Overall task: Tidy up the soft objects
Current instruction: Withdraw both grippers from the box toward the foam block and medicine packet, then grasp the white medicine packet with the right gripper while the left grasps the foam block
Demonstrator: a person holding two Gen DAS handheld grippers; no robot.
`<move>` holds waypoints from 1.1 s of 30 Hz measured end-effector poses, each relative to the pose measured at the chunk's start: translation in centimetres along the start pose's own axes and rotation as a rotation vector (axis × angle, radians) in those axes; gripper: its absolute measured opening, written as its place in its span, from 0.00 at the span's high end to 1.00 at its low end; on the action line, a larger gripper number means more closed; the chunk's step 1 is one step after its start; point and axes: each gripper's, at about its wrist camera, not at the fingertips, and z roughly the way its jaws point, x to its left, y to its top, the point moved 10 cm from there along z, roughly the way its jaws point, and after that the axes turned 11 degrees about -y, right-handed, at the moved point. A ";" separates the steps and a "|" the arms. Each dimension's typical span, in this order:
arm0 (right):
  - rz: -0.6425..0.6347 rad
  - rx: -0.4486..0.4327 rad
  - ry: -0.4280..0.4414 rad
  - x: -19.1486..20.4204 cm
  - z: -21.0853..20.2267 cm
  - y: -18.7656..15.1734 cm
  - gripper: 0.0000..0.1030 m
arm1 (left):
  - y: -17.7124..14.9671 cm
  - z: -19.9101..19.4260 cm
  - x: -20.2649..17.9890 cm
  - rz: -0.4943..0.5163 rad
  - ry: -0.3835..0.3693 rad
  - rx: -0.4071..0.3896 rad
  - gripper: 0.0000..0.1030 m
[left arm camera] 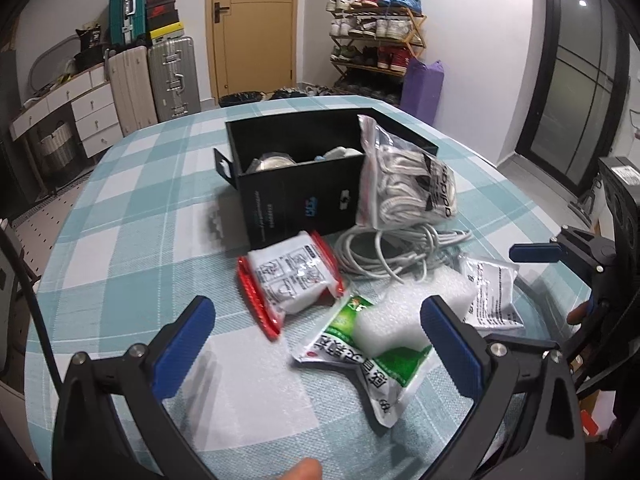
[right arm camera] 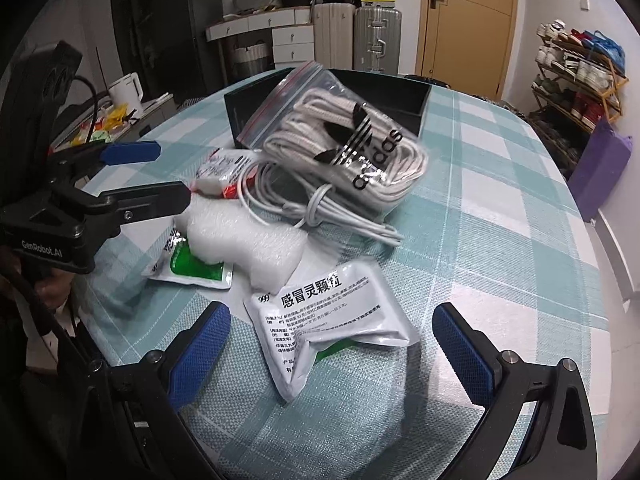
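Observation:
My left gripper (left arm camera: 318, 346) is open and empty above the table, its jaws either side of a green-and-white sachet (left arm camera: 362, 364) with a white foam block (left arm camera: 404, 316) lying on it. A red-edged white packet (left arm camera: 290, 280) lies just beyond. An open black box (left arm camera: 296, 188) holds some items. A zip bag of white laces (left arm camera: 404, 180) leans on the box, with a coiled white cable (left arm camera: 396, 252) in front. My right gripper (right arm camera: 332, 348) is open and empty over a white sachet (right arm camera: 332, 320). The foam block (right arm camera: 248, 244), laces bag (right arm camera: 344, 148) and cable (right arm camera: 304, 204) lie beyond it.
The table has a teal-and-white checked cloth (left arm camera: 132, 216). Suitcases (left arm camera: 156, 80) and white drawers (left arm camera: 88, 108) stand at the back left, a shoe rack (left arm camera: 376, 40) and a purple bag (left arm camera: 422, 88) at the back right. The left gripper shows in the right wrist view (right arm camera: 160, 176).

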 end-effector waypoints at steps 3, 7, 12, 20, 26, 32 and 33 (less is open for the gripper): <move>-0.004 0.000 0.001 0.0 0.1 0.0 0.01 | -0.2 0.3 -0.4 0.012 -0.009 0.010 0.00; -0.021 0.011 -0.014 -0.3 0.3 -0.2 0.01 | -0.4 0.6 -0.7 0.022 -0.014 0.021 0.00; -0.032 0.012 -0.016 -0.2 0.2 -0.4 0.01 | -0.5 0.7 -0.8 0.024 -0.017 0.027 0.00; -0.047 0.030 -0.001 0.1 1.0 -0.7 0.01 | -0.6 0.7 -1.3 0.029 -0.037 0.034 0.00; -0.041 0.028 0.023 0.3 1.2 -0.8 0.01 | -0.7 0.9 -1.3 0.026 -0.035 0.038 0.00; -0.054 0.016 0.033 0.4 1.1 -0.6 0.06 | -0.7 0.9 -1.2 0.025 -0.034 0.037 0.00; -0.057 0.013 0.035 0.4 1.1 -0.5 0.08 | -0.7 0.9 -1.2 0.025 -0.035 0.038 0.00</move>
